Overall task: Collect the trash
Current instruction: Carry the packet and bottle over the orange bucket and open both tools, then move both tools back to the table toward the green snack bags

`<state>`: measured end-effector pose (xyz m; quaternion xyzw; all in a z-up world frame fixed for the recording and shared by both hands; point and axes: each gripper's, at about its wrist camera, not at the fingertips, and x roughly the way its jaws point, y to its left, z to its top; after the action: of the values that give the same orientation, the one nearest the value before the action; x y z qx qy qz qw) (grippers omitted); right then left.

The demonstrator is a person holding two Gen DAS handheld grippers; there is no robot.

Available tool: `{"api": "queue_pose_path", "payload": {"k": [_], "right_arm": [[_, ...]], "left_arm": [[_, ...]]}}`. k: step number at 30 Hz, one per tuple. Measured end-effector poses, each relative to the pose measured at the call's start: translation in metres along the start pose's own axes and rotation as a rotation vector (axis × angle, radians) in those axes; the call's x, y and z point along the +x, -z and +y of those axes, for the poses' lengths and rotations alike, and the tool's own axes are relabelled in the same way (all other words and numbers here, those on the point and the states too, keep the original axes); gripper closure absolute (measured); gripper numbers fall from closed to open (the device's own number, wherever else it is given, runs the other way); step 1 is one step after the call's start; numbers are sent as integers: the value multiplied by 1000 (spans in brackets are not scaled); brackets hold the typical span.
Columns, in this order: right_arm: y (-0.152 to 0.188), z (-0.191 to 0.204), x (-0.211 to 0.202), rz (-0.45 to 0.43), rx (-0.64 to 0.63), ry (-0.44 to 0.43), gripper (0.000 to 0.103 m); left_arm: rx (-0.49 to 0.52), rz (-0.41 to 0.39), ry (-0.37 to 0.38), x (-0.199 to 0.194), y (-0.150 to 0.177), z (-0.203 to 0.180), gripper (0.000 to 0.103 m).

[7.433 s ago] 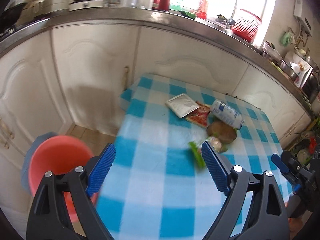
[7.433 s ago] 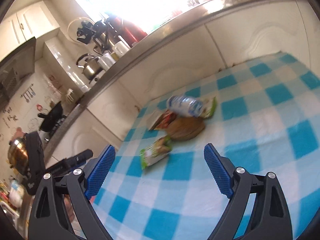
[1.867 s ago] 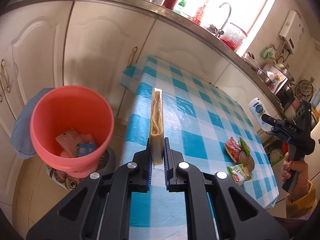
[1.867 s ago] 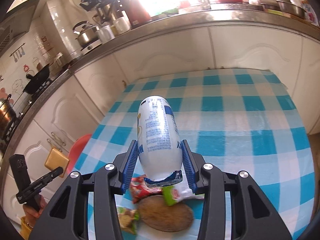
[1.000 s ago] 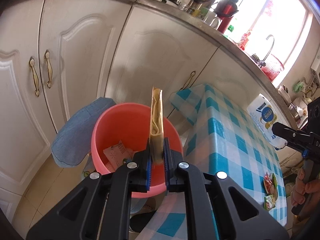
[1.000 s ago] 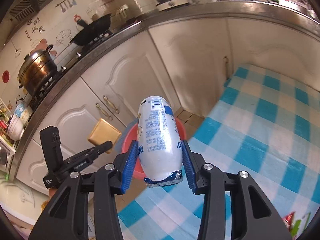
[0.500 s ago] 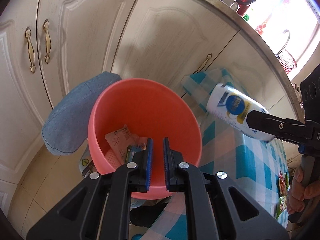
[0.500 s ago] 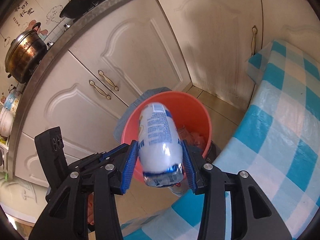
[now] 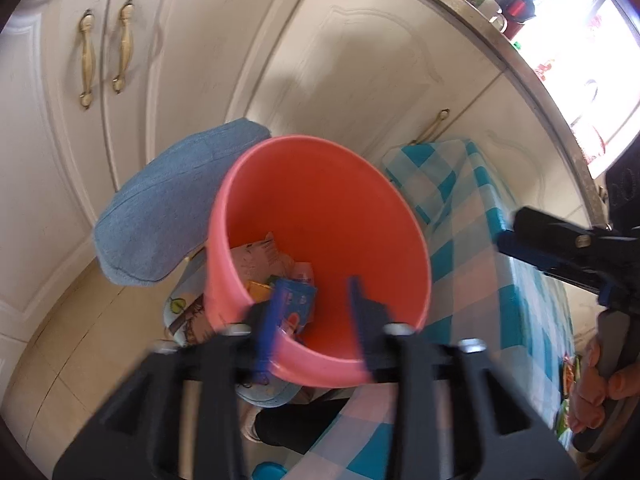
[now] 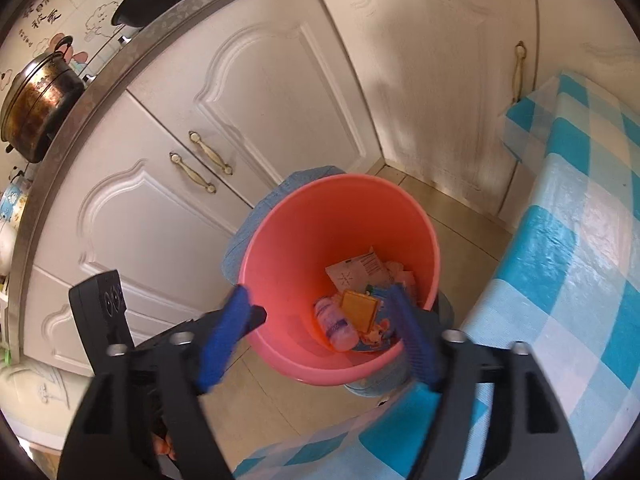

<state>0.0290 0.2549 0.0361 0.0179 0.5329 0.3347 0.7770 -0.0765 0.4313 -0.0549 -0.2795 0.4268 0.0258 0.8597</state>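
Note:
A pink bucket (image 9: 320, 200) (image 10: 312, 232) stands on the floor below both grippers. At its bottom lie a white bottle (image 10: 336, 324), a flat yellow packet (image 10: 358, 306) and a white wrapper (image 10: 360, 270). My left gripper (image 9: 314, 312) hangs over the near rim, its jaws opening and blurred, with nothing between them. My right gripper (image 10: 320, 336) is above the bucket too, jaws opening wide and holding nothing. In the left wrist view the right gripper reaches in from the right.
A blue cloth (image 9: 168, 200) lies against the bucket's far side. White cabinet doors (image 10: 200, 160) stand behind. The table with the blue checked cloth (image 9: 472, 216) (image 10: 580, 200) is at the right, with snack wrappers (image 9: 568, 384) near its edge.
The white bottle has dropped out of the right gripper into the bucket. The yellow packet left the left gripper earlier. Both pairs of jaws have spread and both grippers have sunk toward the bucket.

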Motion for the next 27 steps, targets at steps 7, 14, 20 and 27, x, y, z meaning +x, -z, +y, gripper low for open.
{"api": "queue_pose_path", "payload": {"k": [7, 14, 20, 27], "right_arm": [[8, -5, -33, -85, 15, 55, 15], [32, -23, -73, -157, 68, 92, 14], [60, -37, -104, -231, 89, 105, 14], [97, -48, -148, -368, 104, 109, 11]], "left_arm": [[-74, -3, -38, -3, 2, 4, 20], [-69, -22, -37, -16, -1, -14, 15], [-13, -35, -46, -29, 1, -44, 9], [21, -52, -16, -42, 11, -78, 7]]}}
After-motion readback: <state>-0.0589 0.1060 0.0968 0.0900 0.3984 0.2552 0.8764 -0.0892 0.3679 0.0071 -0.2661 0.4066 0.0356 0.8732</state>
